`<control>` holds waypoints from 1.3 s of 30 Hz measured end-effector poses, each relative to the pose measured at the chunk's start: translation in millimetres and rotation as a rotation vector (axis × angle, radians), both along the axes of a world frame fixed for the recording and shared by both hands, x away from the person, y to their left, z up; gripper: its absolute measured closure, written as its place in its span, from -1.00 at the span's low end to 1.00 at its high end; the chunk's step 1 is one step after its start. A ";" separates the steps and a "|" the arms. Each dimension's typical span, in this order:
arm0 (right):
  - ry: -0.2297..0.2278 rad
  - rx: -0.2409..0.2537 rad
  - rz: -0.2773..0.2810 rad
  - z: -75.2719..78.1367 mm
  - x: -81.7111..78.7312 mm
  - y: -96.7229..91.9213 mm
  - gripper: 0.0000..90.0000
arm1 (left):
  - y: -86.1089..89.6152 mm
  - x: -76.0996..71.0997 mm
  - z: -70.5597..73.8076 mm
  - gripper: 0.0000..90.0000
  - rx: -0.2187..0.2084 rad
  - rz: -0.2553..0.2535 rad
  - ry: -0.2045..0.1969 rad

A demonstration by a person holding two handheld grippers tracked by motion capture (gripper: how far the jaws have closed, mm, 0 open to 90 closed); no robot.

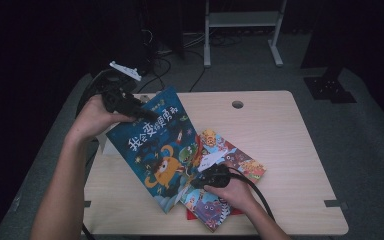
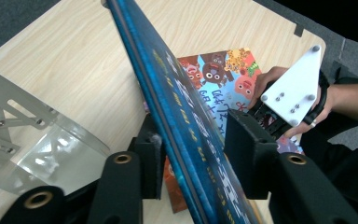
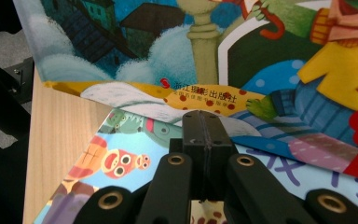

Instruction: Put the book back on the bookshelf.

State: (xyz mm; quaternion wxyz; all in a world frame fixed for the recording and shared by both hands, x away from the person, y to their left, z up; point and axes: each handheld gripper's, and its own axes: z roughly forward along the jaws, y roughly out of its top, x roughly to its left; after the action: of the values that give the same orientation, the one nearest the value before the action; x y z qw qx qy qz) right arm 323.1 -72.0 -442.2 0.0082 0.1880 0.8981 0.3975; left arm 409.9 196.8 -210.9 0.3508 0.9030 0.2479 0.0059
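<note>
Your left claw (image 2: 193, 154) gripped the blue book (image 1: 155, 150), tilted up off the counter (image 1: 290, 150). Your right claw (image 3: 206, 126), closed empty, pinned the colourful book (image 1: 230, 165) beneath. Removal seemed half done.

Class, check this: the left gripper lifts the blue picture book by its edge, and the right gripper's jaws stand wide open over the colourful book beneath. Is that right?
Not quite. The right gripper's jaws are shut, pressed together over the colourful book, as the right gripper view shows. The left gripper does have the blue picture book by its edge.
</note>
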 end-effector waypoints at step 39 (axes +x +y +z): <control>-0.123 0.069 -0.495 3.5 47.7 -149.2 -0.24 | -30.5 7.6 28.0 0.77 0.085 0.019 0.104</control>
State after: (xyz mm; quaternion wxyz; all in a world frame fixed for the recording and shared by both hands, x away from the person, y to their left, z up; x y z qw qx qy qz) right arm 370.8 -221.2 -438.6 0.1536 0.3777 0.8084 0.4245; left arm 417.5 166.3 -182.9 0.2987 0.9138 0.2739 -0.0274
